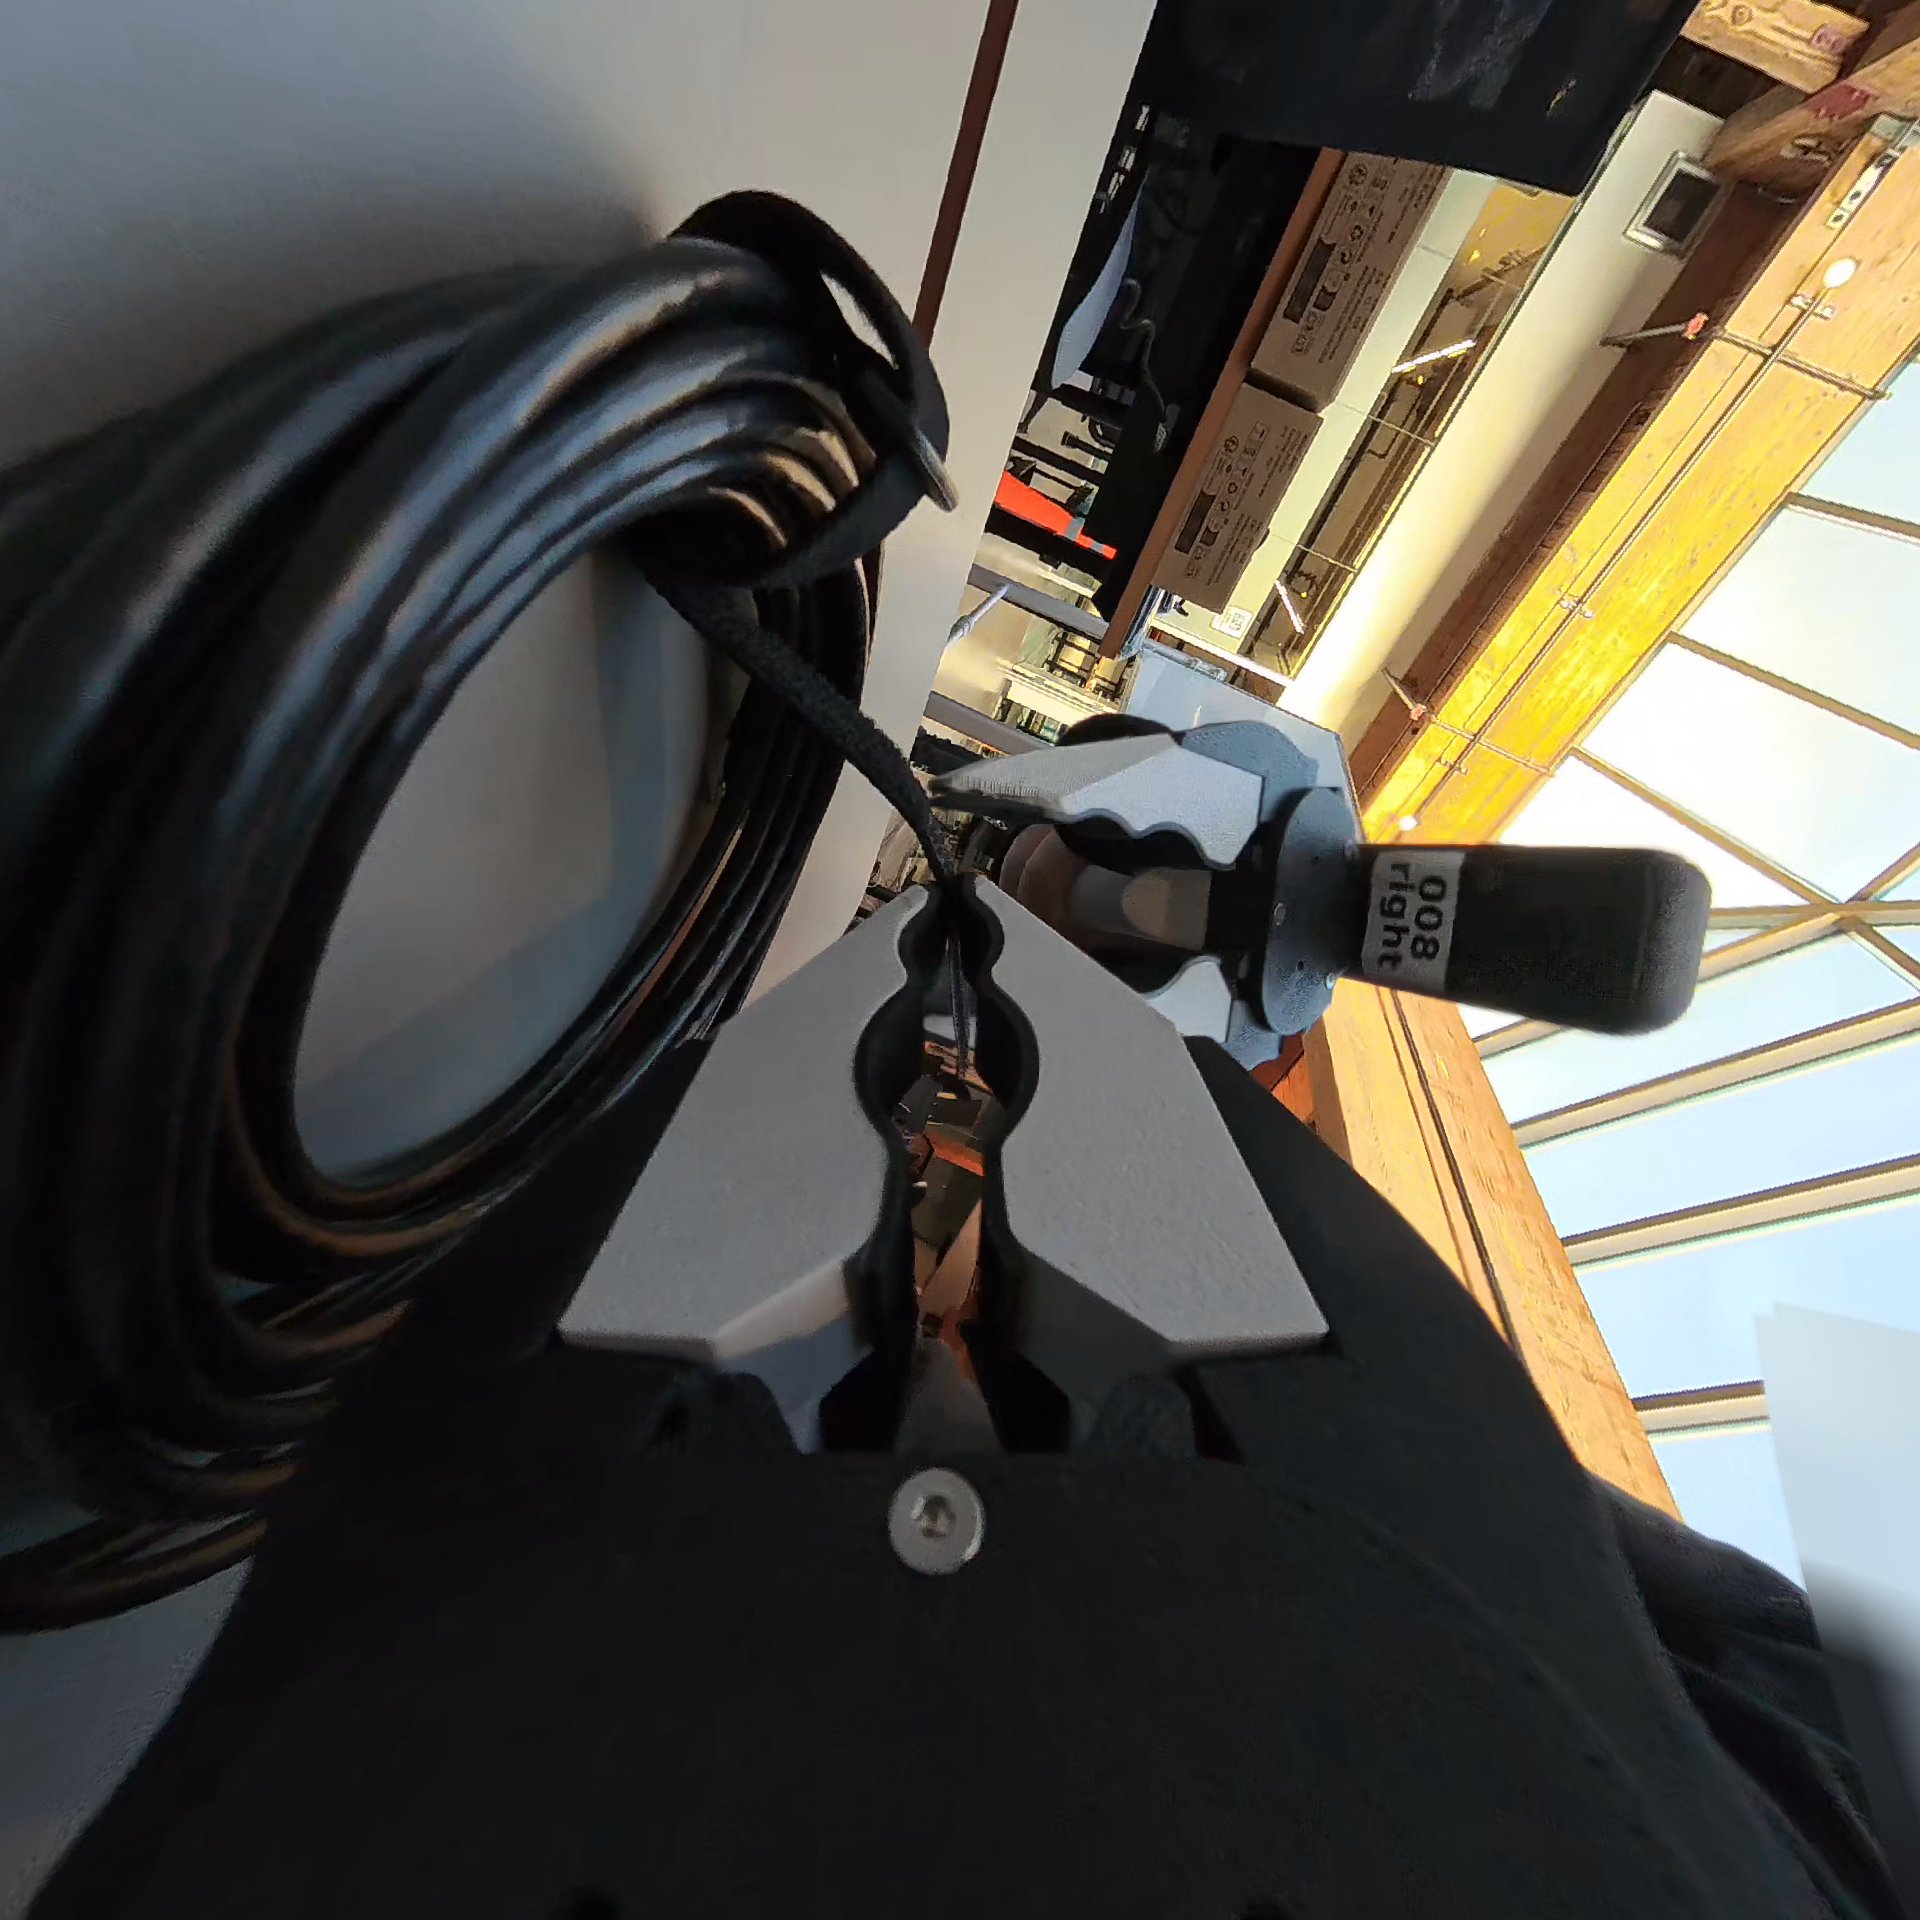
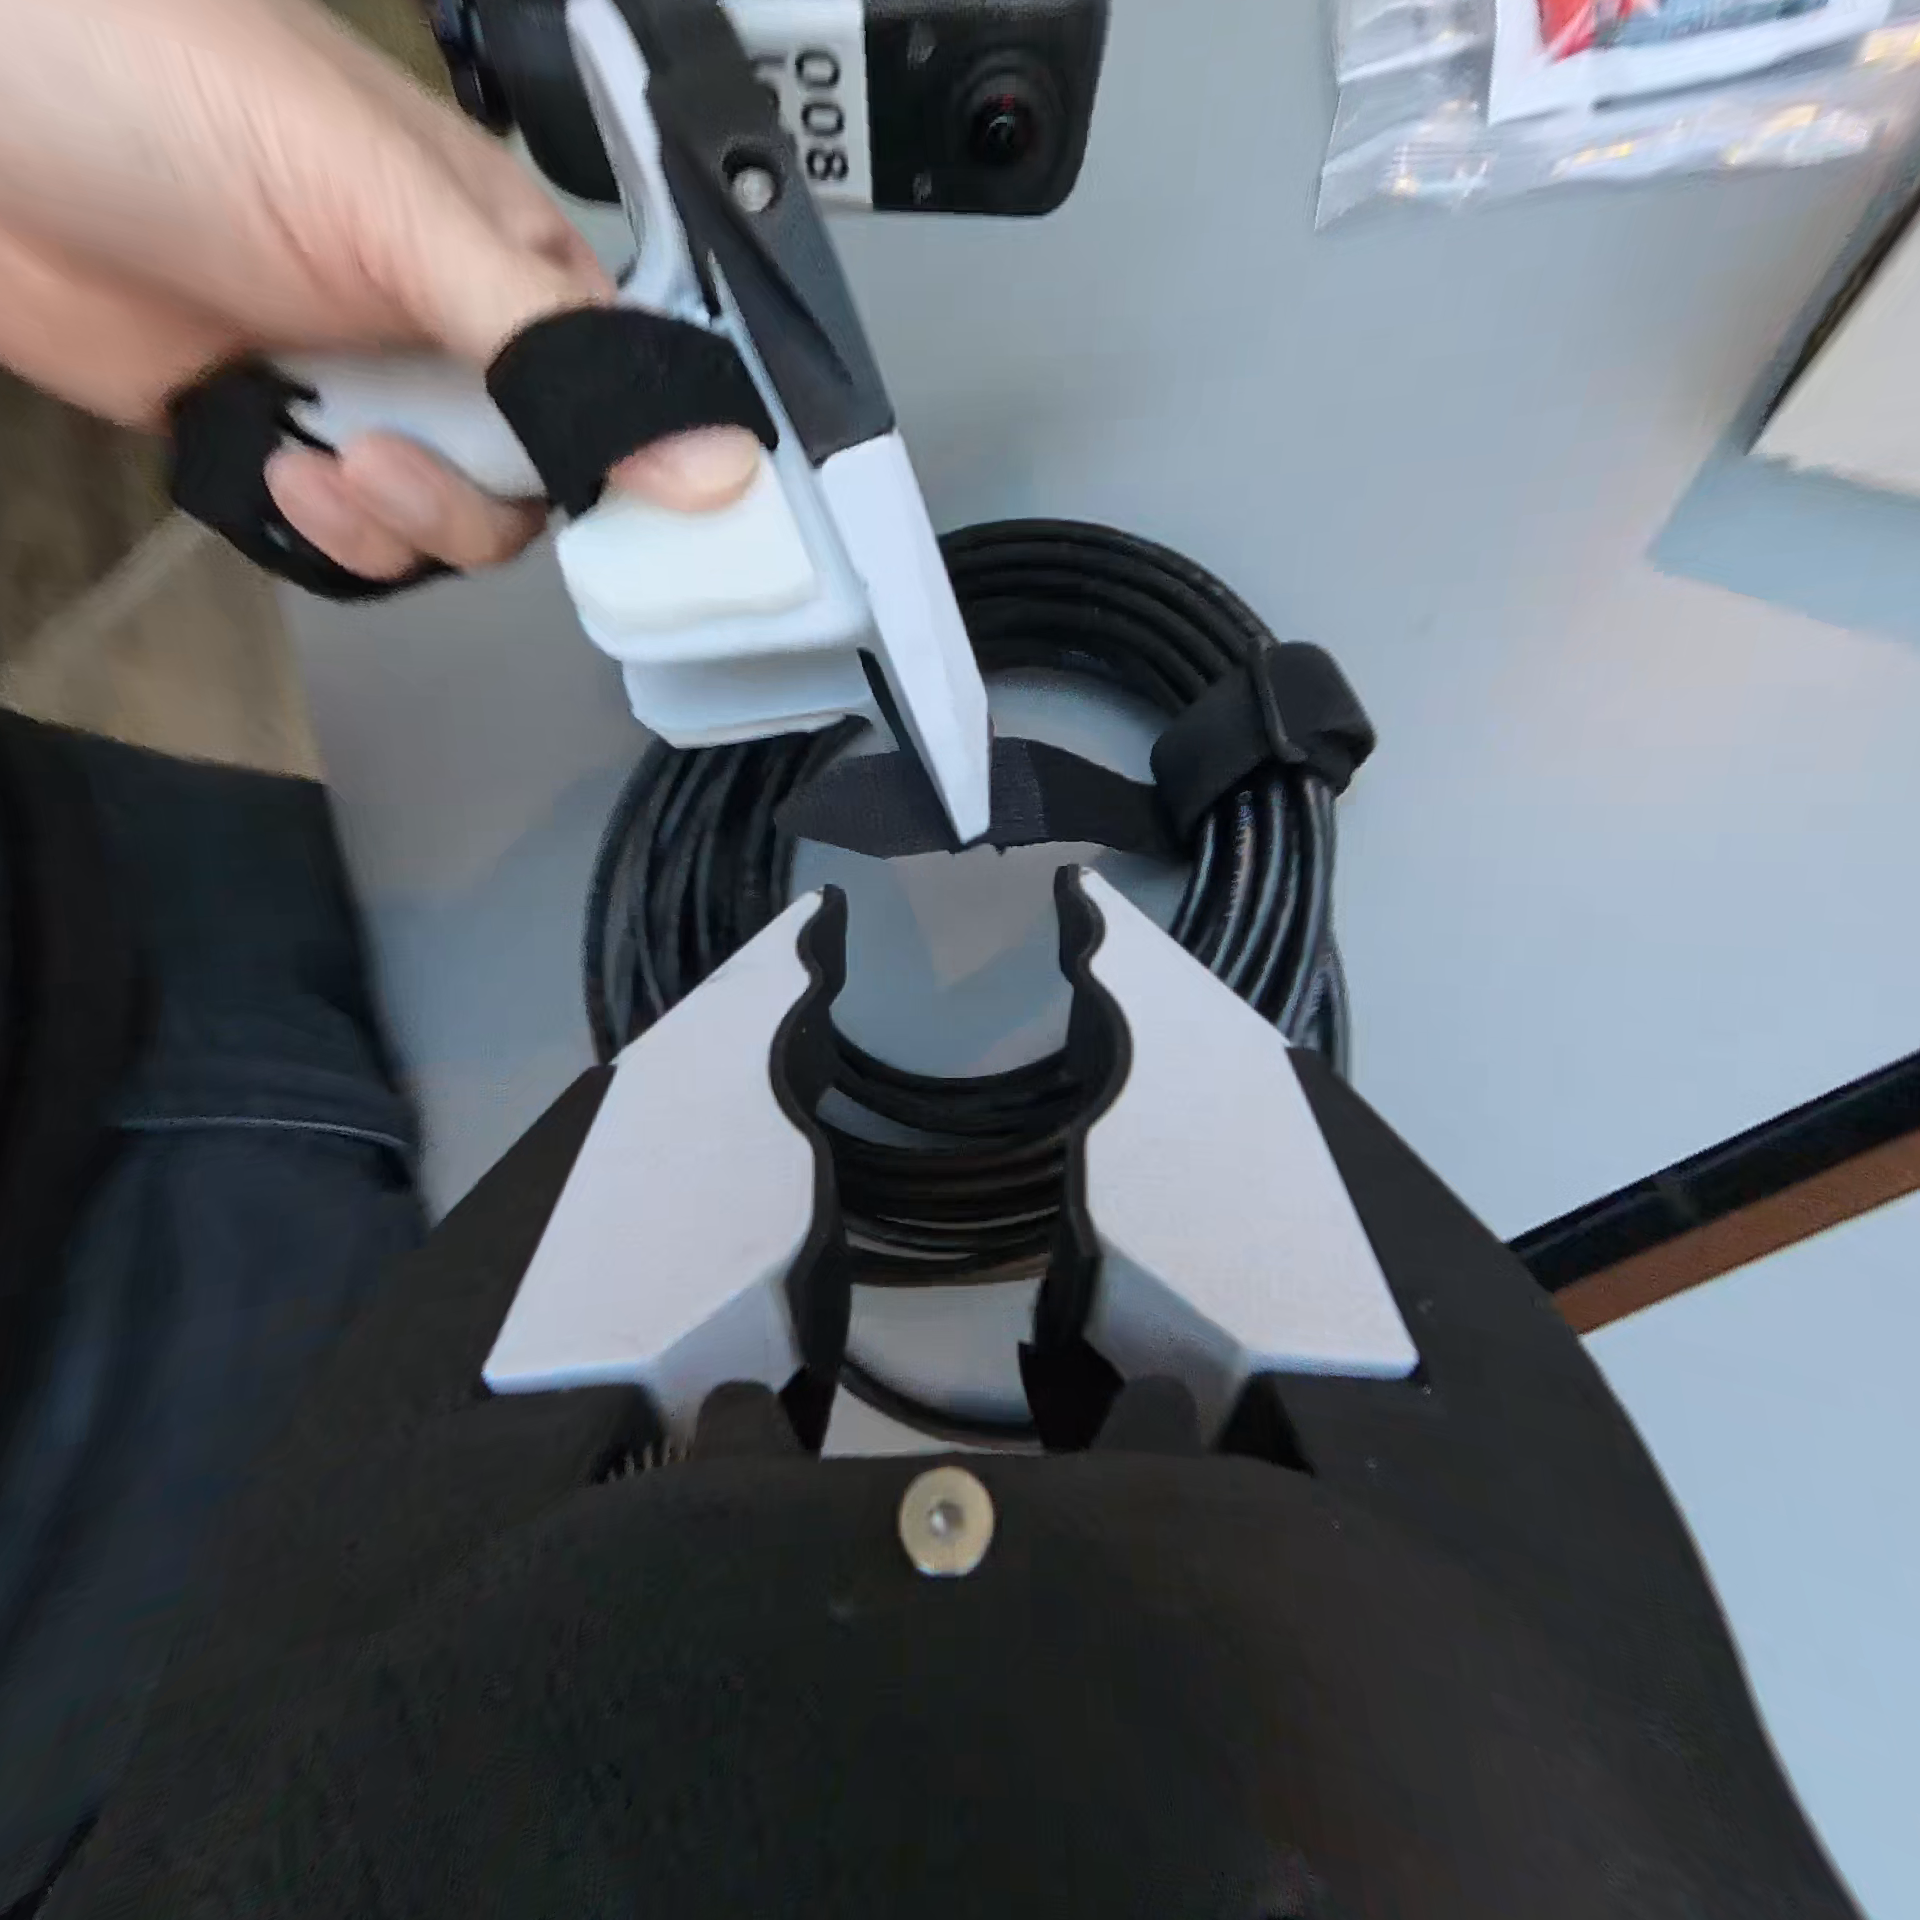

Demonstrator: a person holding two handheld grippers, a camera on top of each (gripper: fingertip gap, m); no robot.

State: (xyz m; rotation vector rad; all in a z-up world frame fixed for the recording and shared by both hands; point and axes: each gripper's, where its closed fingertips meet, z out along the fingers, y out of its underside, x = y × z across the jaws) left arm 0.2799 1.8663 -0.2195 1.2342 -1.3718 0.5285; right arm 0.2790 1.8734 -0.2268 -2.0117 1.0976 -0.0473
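A coil of black cable [image 2: 1247, 914] lies on a pale grey table [image 2: 1455, 520]. A black fabric strap [image 2: 1262, 727] is wrapped round the coil at its right side, and its free end stretches left across the coil's opening. My left gripper [image 2: 971, 831] comes down from above and is shut on that free end; in the left wrist view the strap [image 1: 821, 707] runs taut from the coil [image 1: 312, 727] into the closed fingertips of the left gripper [image 1: 951, 904]. My right gripper [image 2: 951, 894] is open and empty just in front of the pinched strap, and it also shows in the left wrist view [image 1: 951, 795].
A person's hand [image 2: 260, 260] holds the left gripper. Clear plastic bags with paper [image 2: 1558, 94] lie at the table's far right. The table's dark edge [image 2: 1714, 1174] runs along the right. Cardboard boxes [image 1: 1278, 416], wooden beams and windows lie beyond. Only a small space, under 4 cm, lies between the two pairs of fingers.
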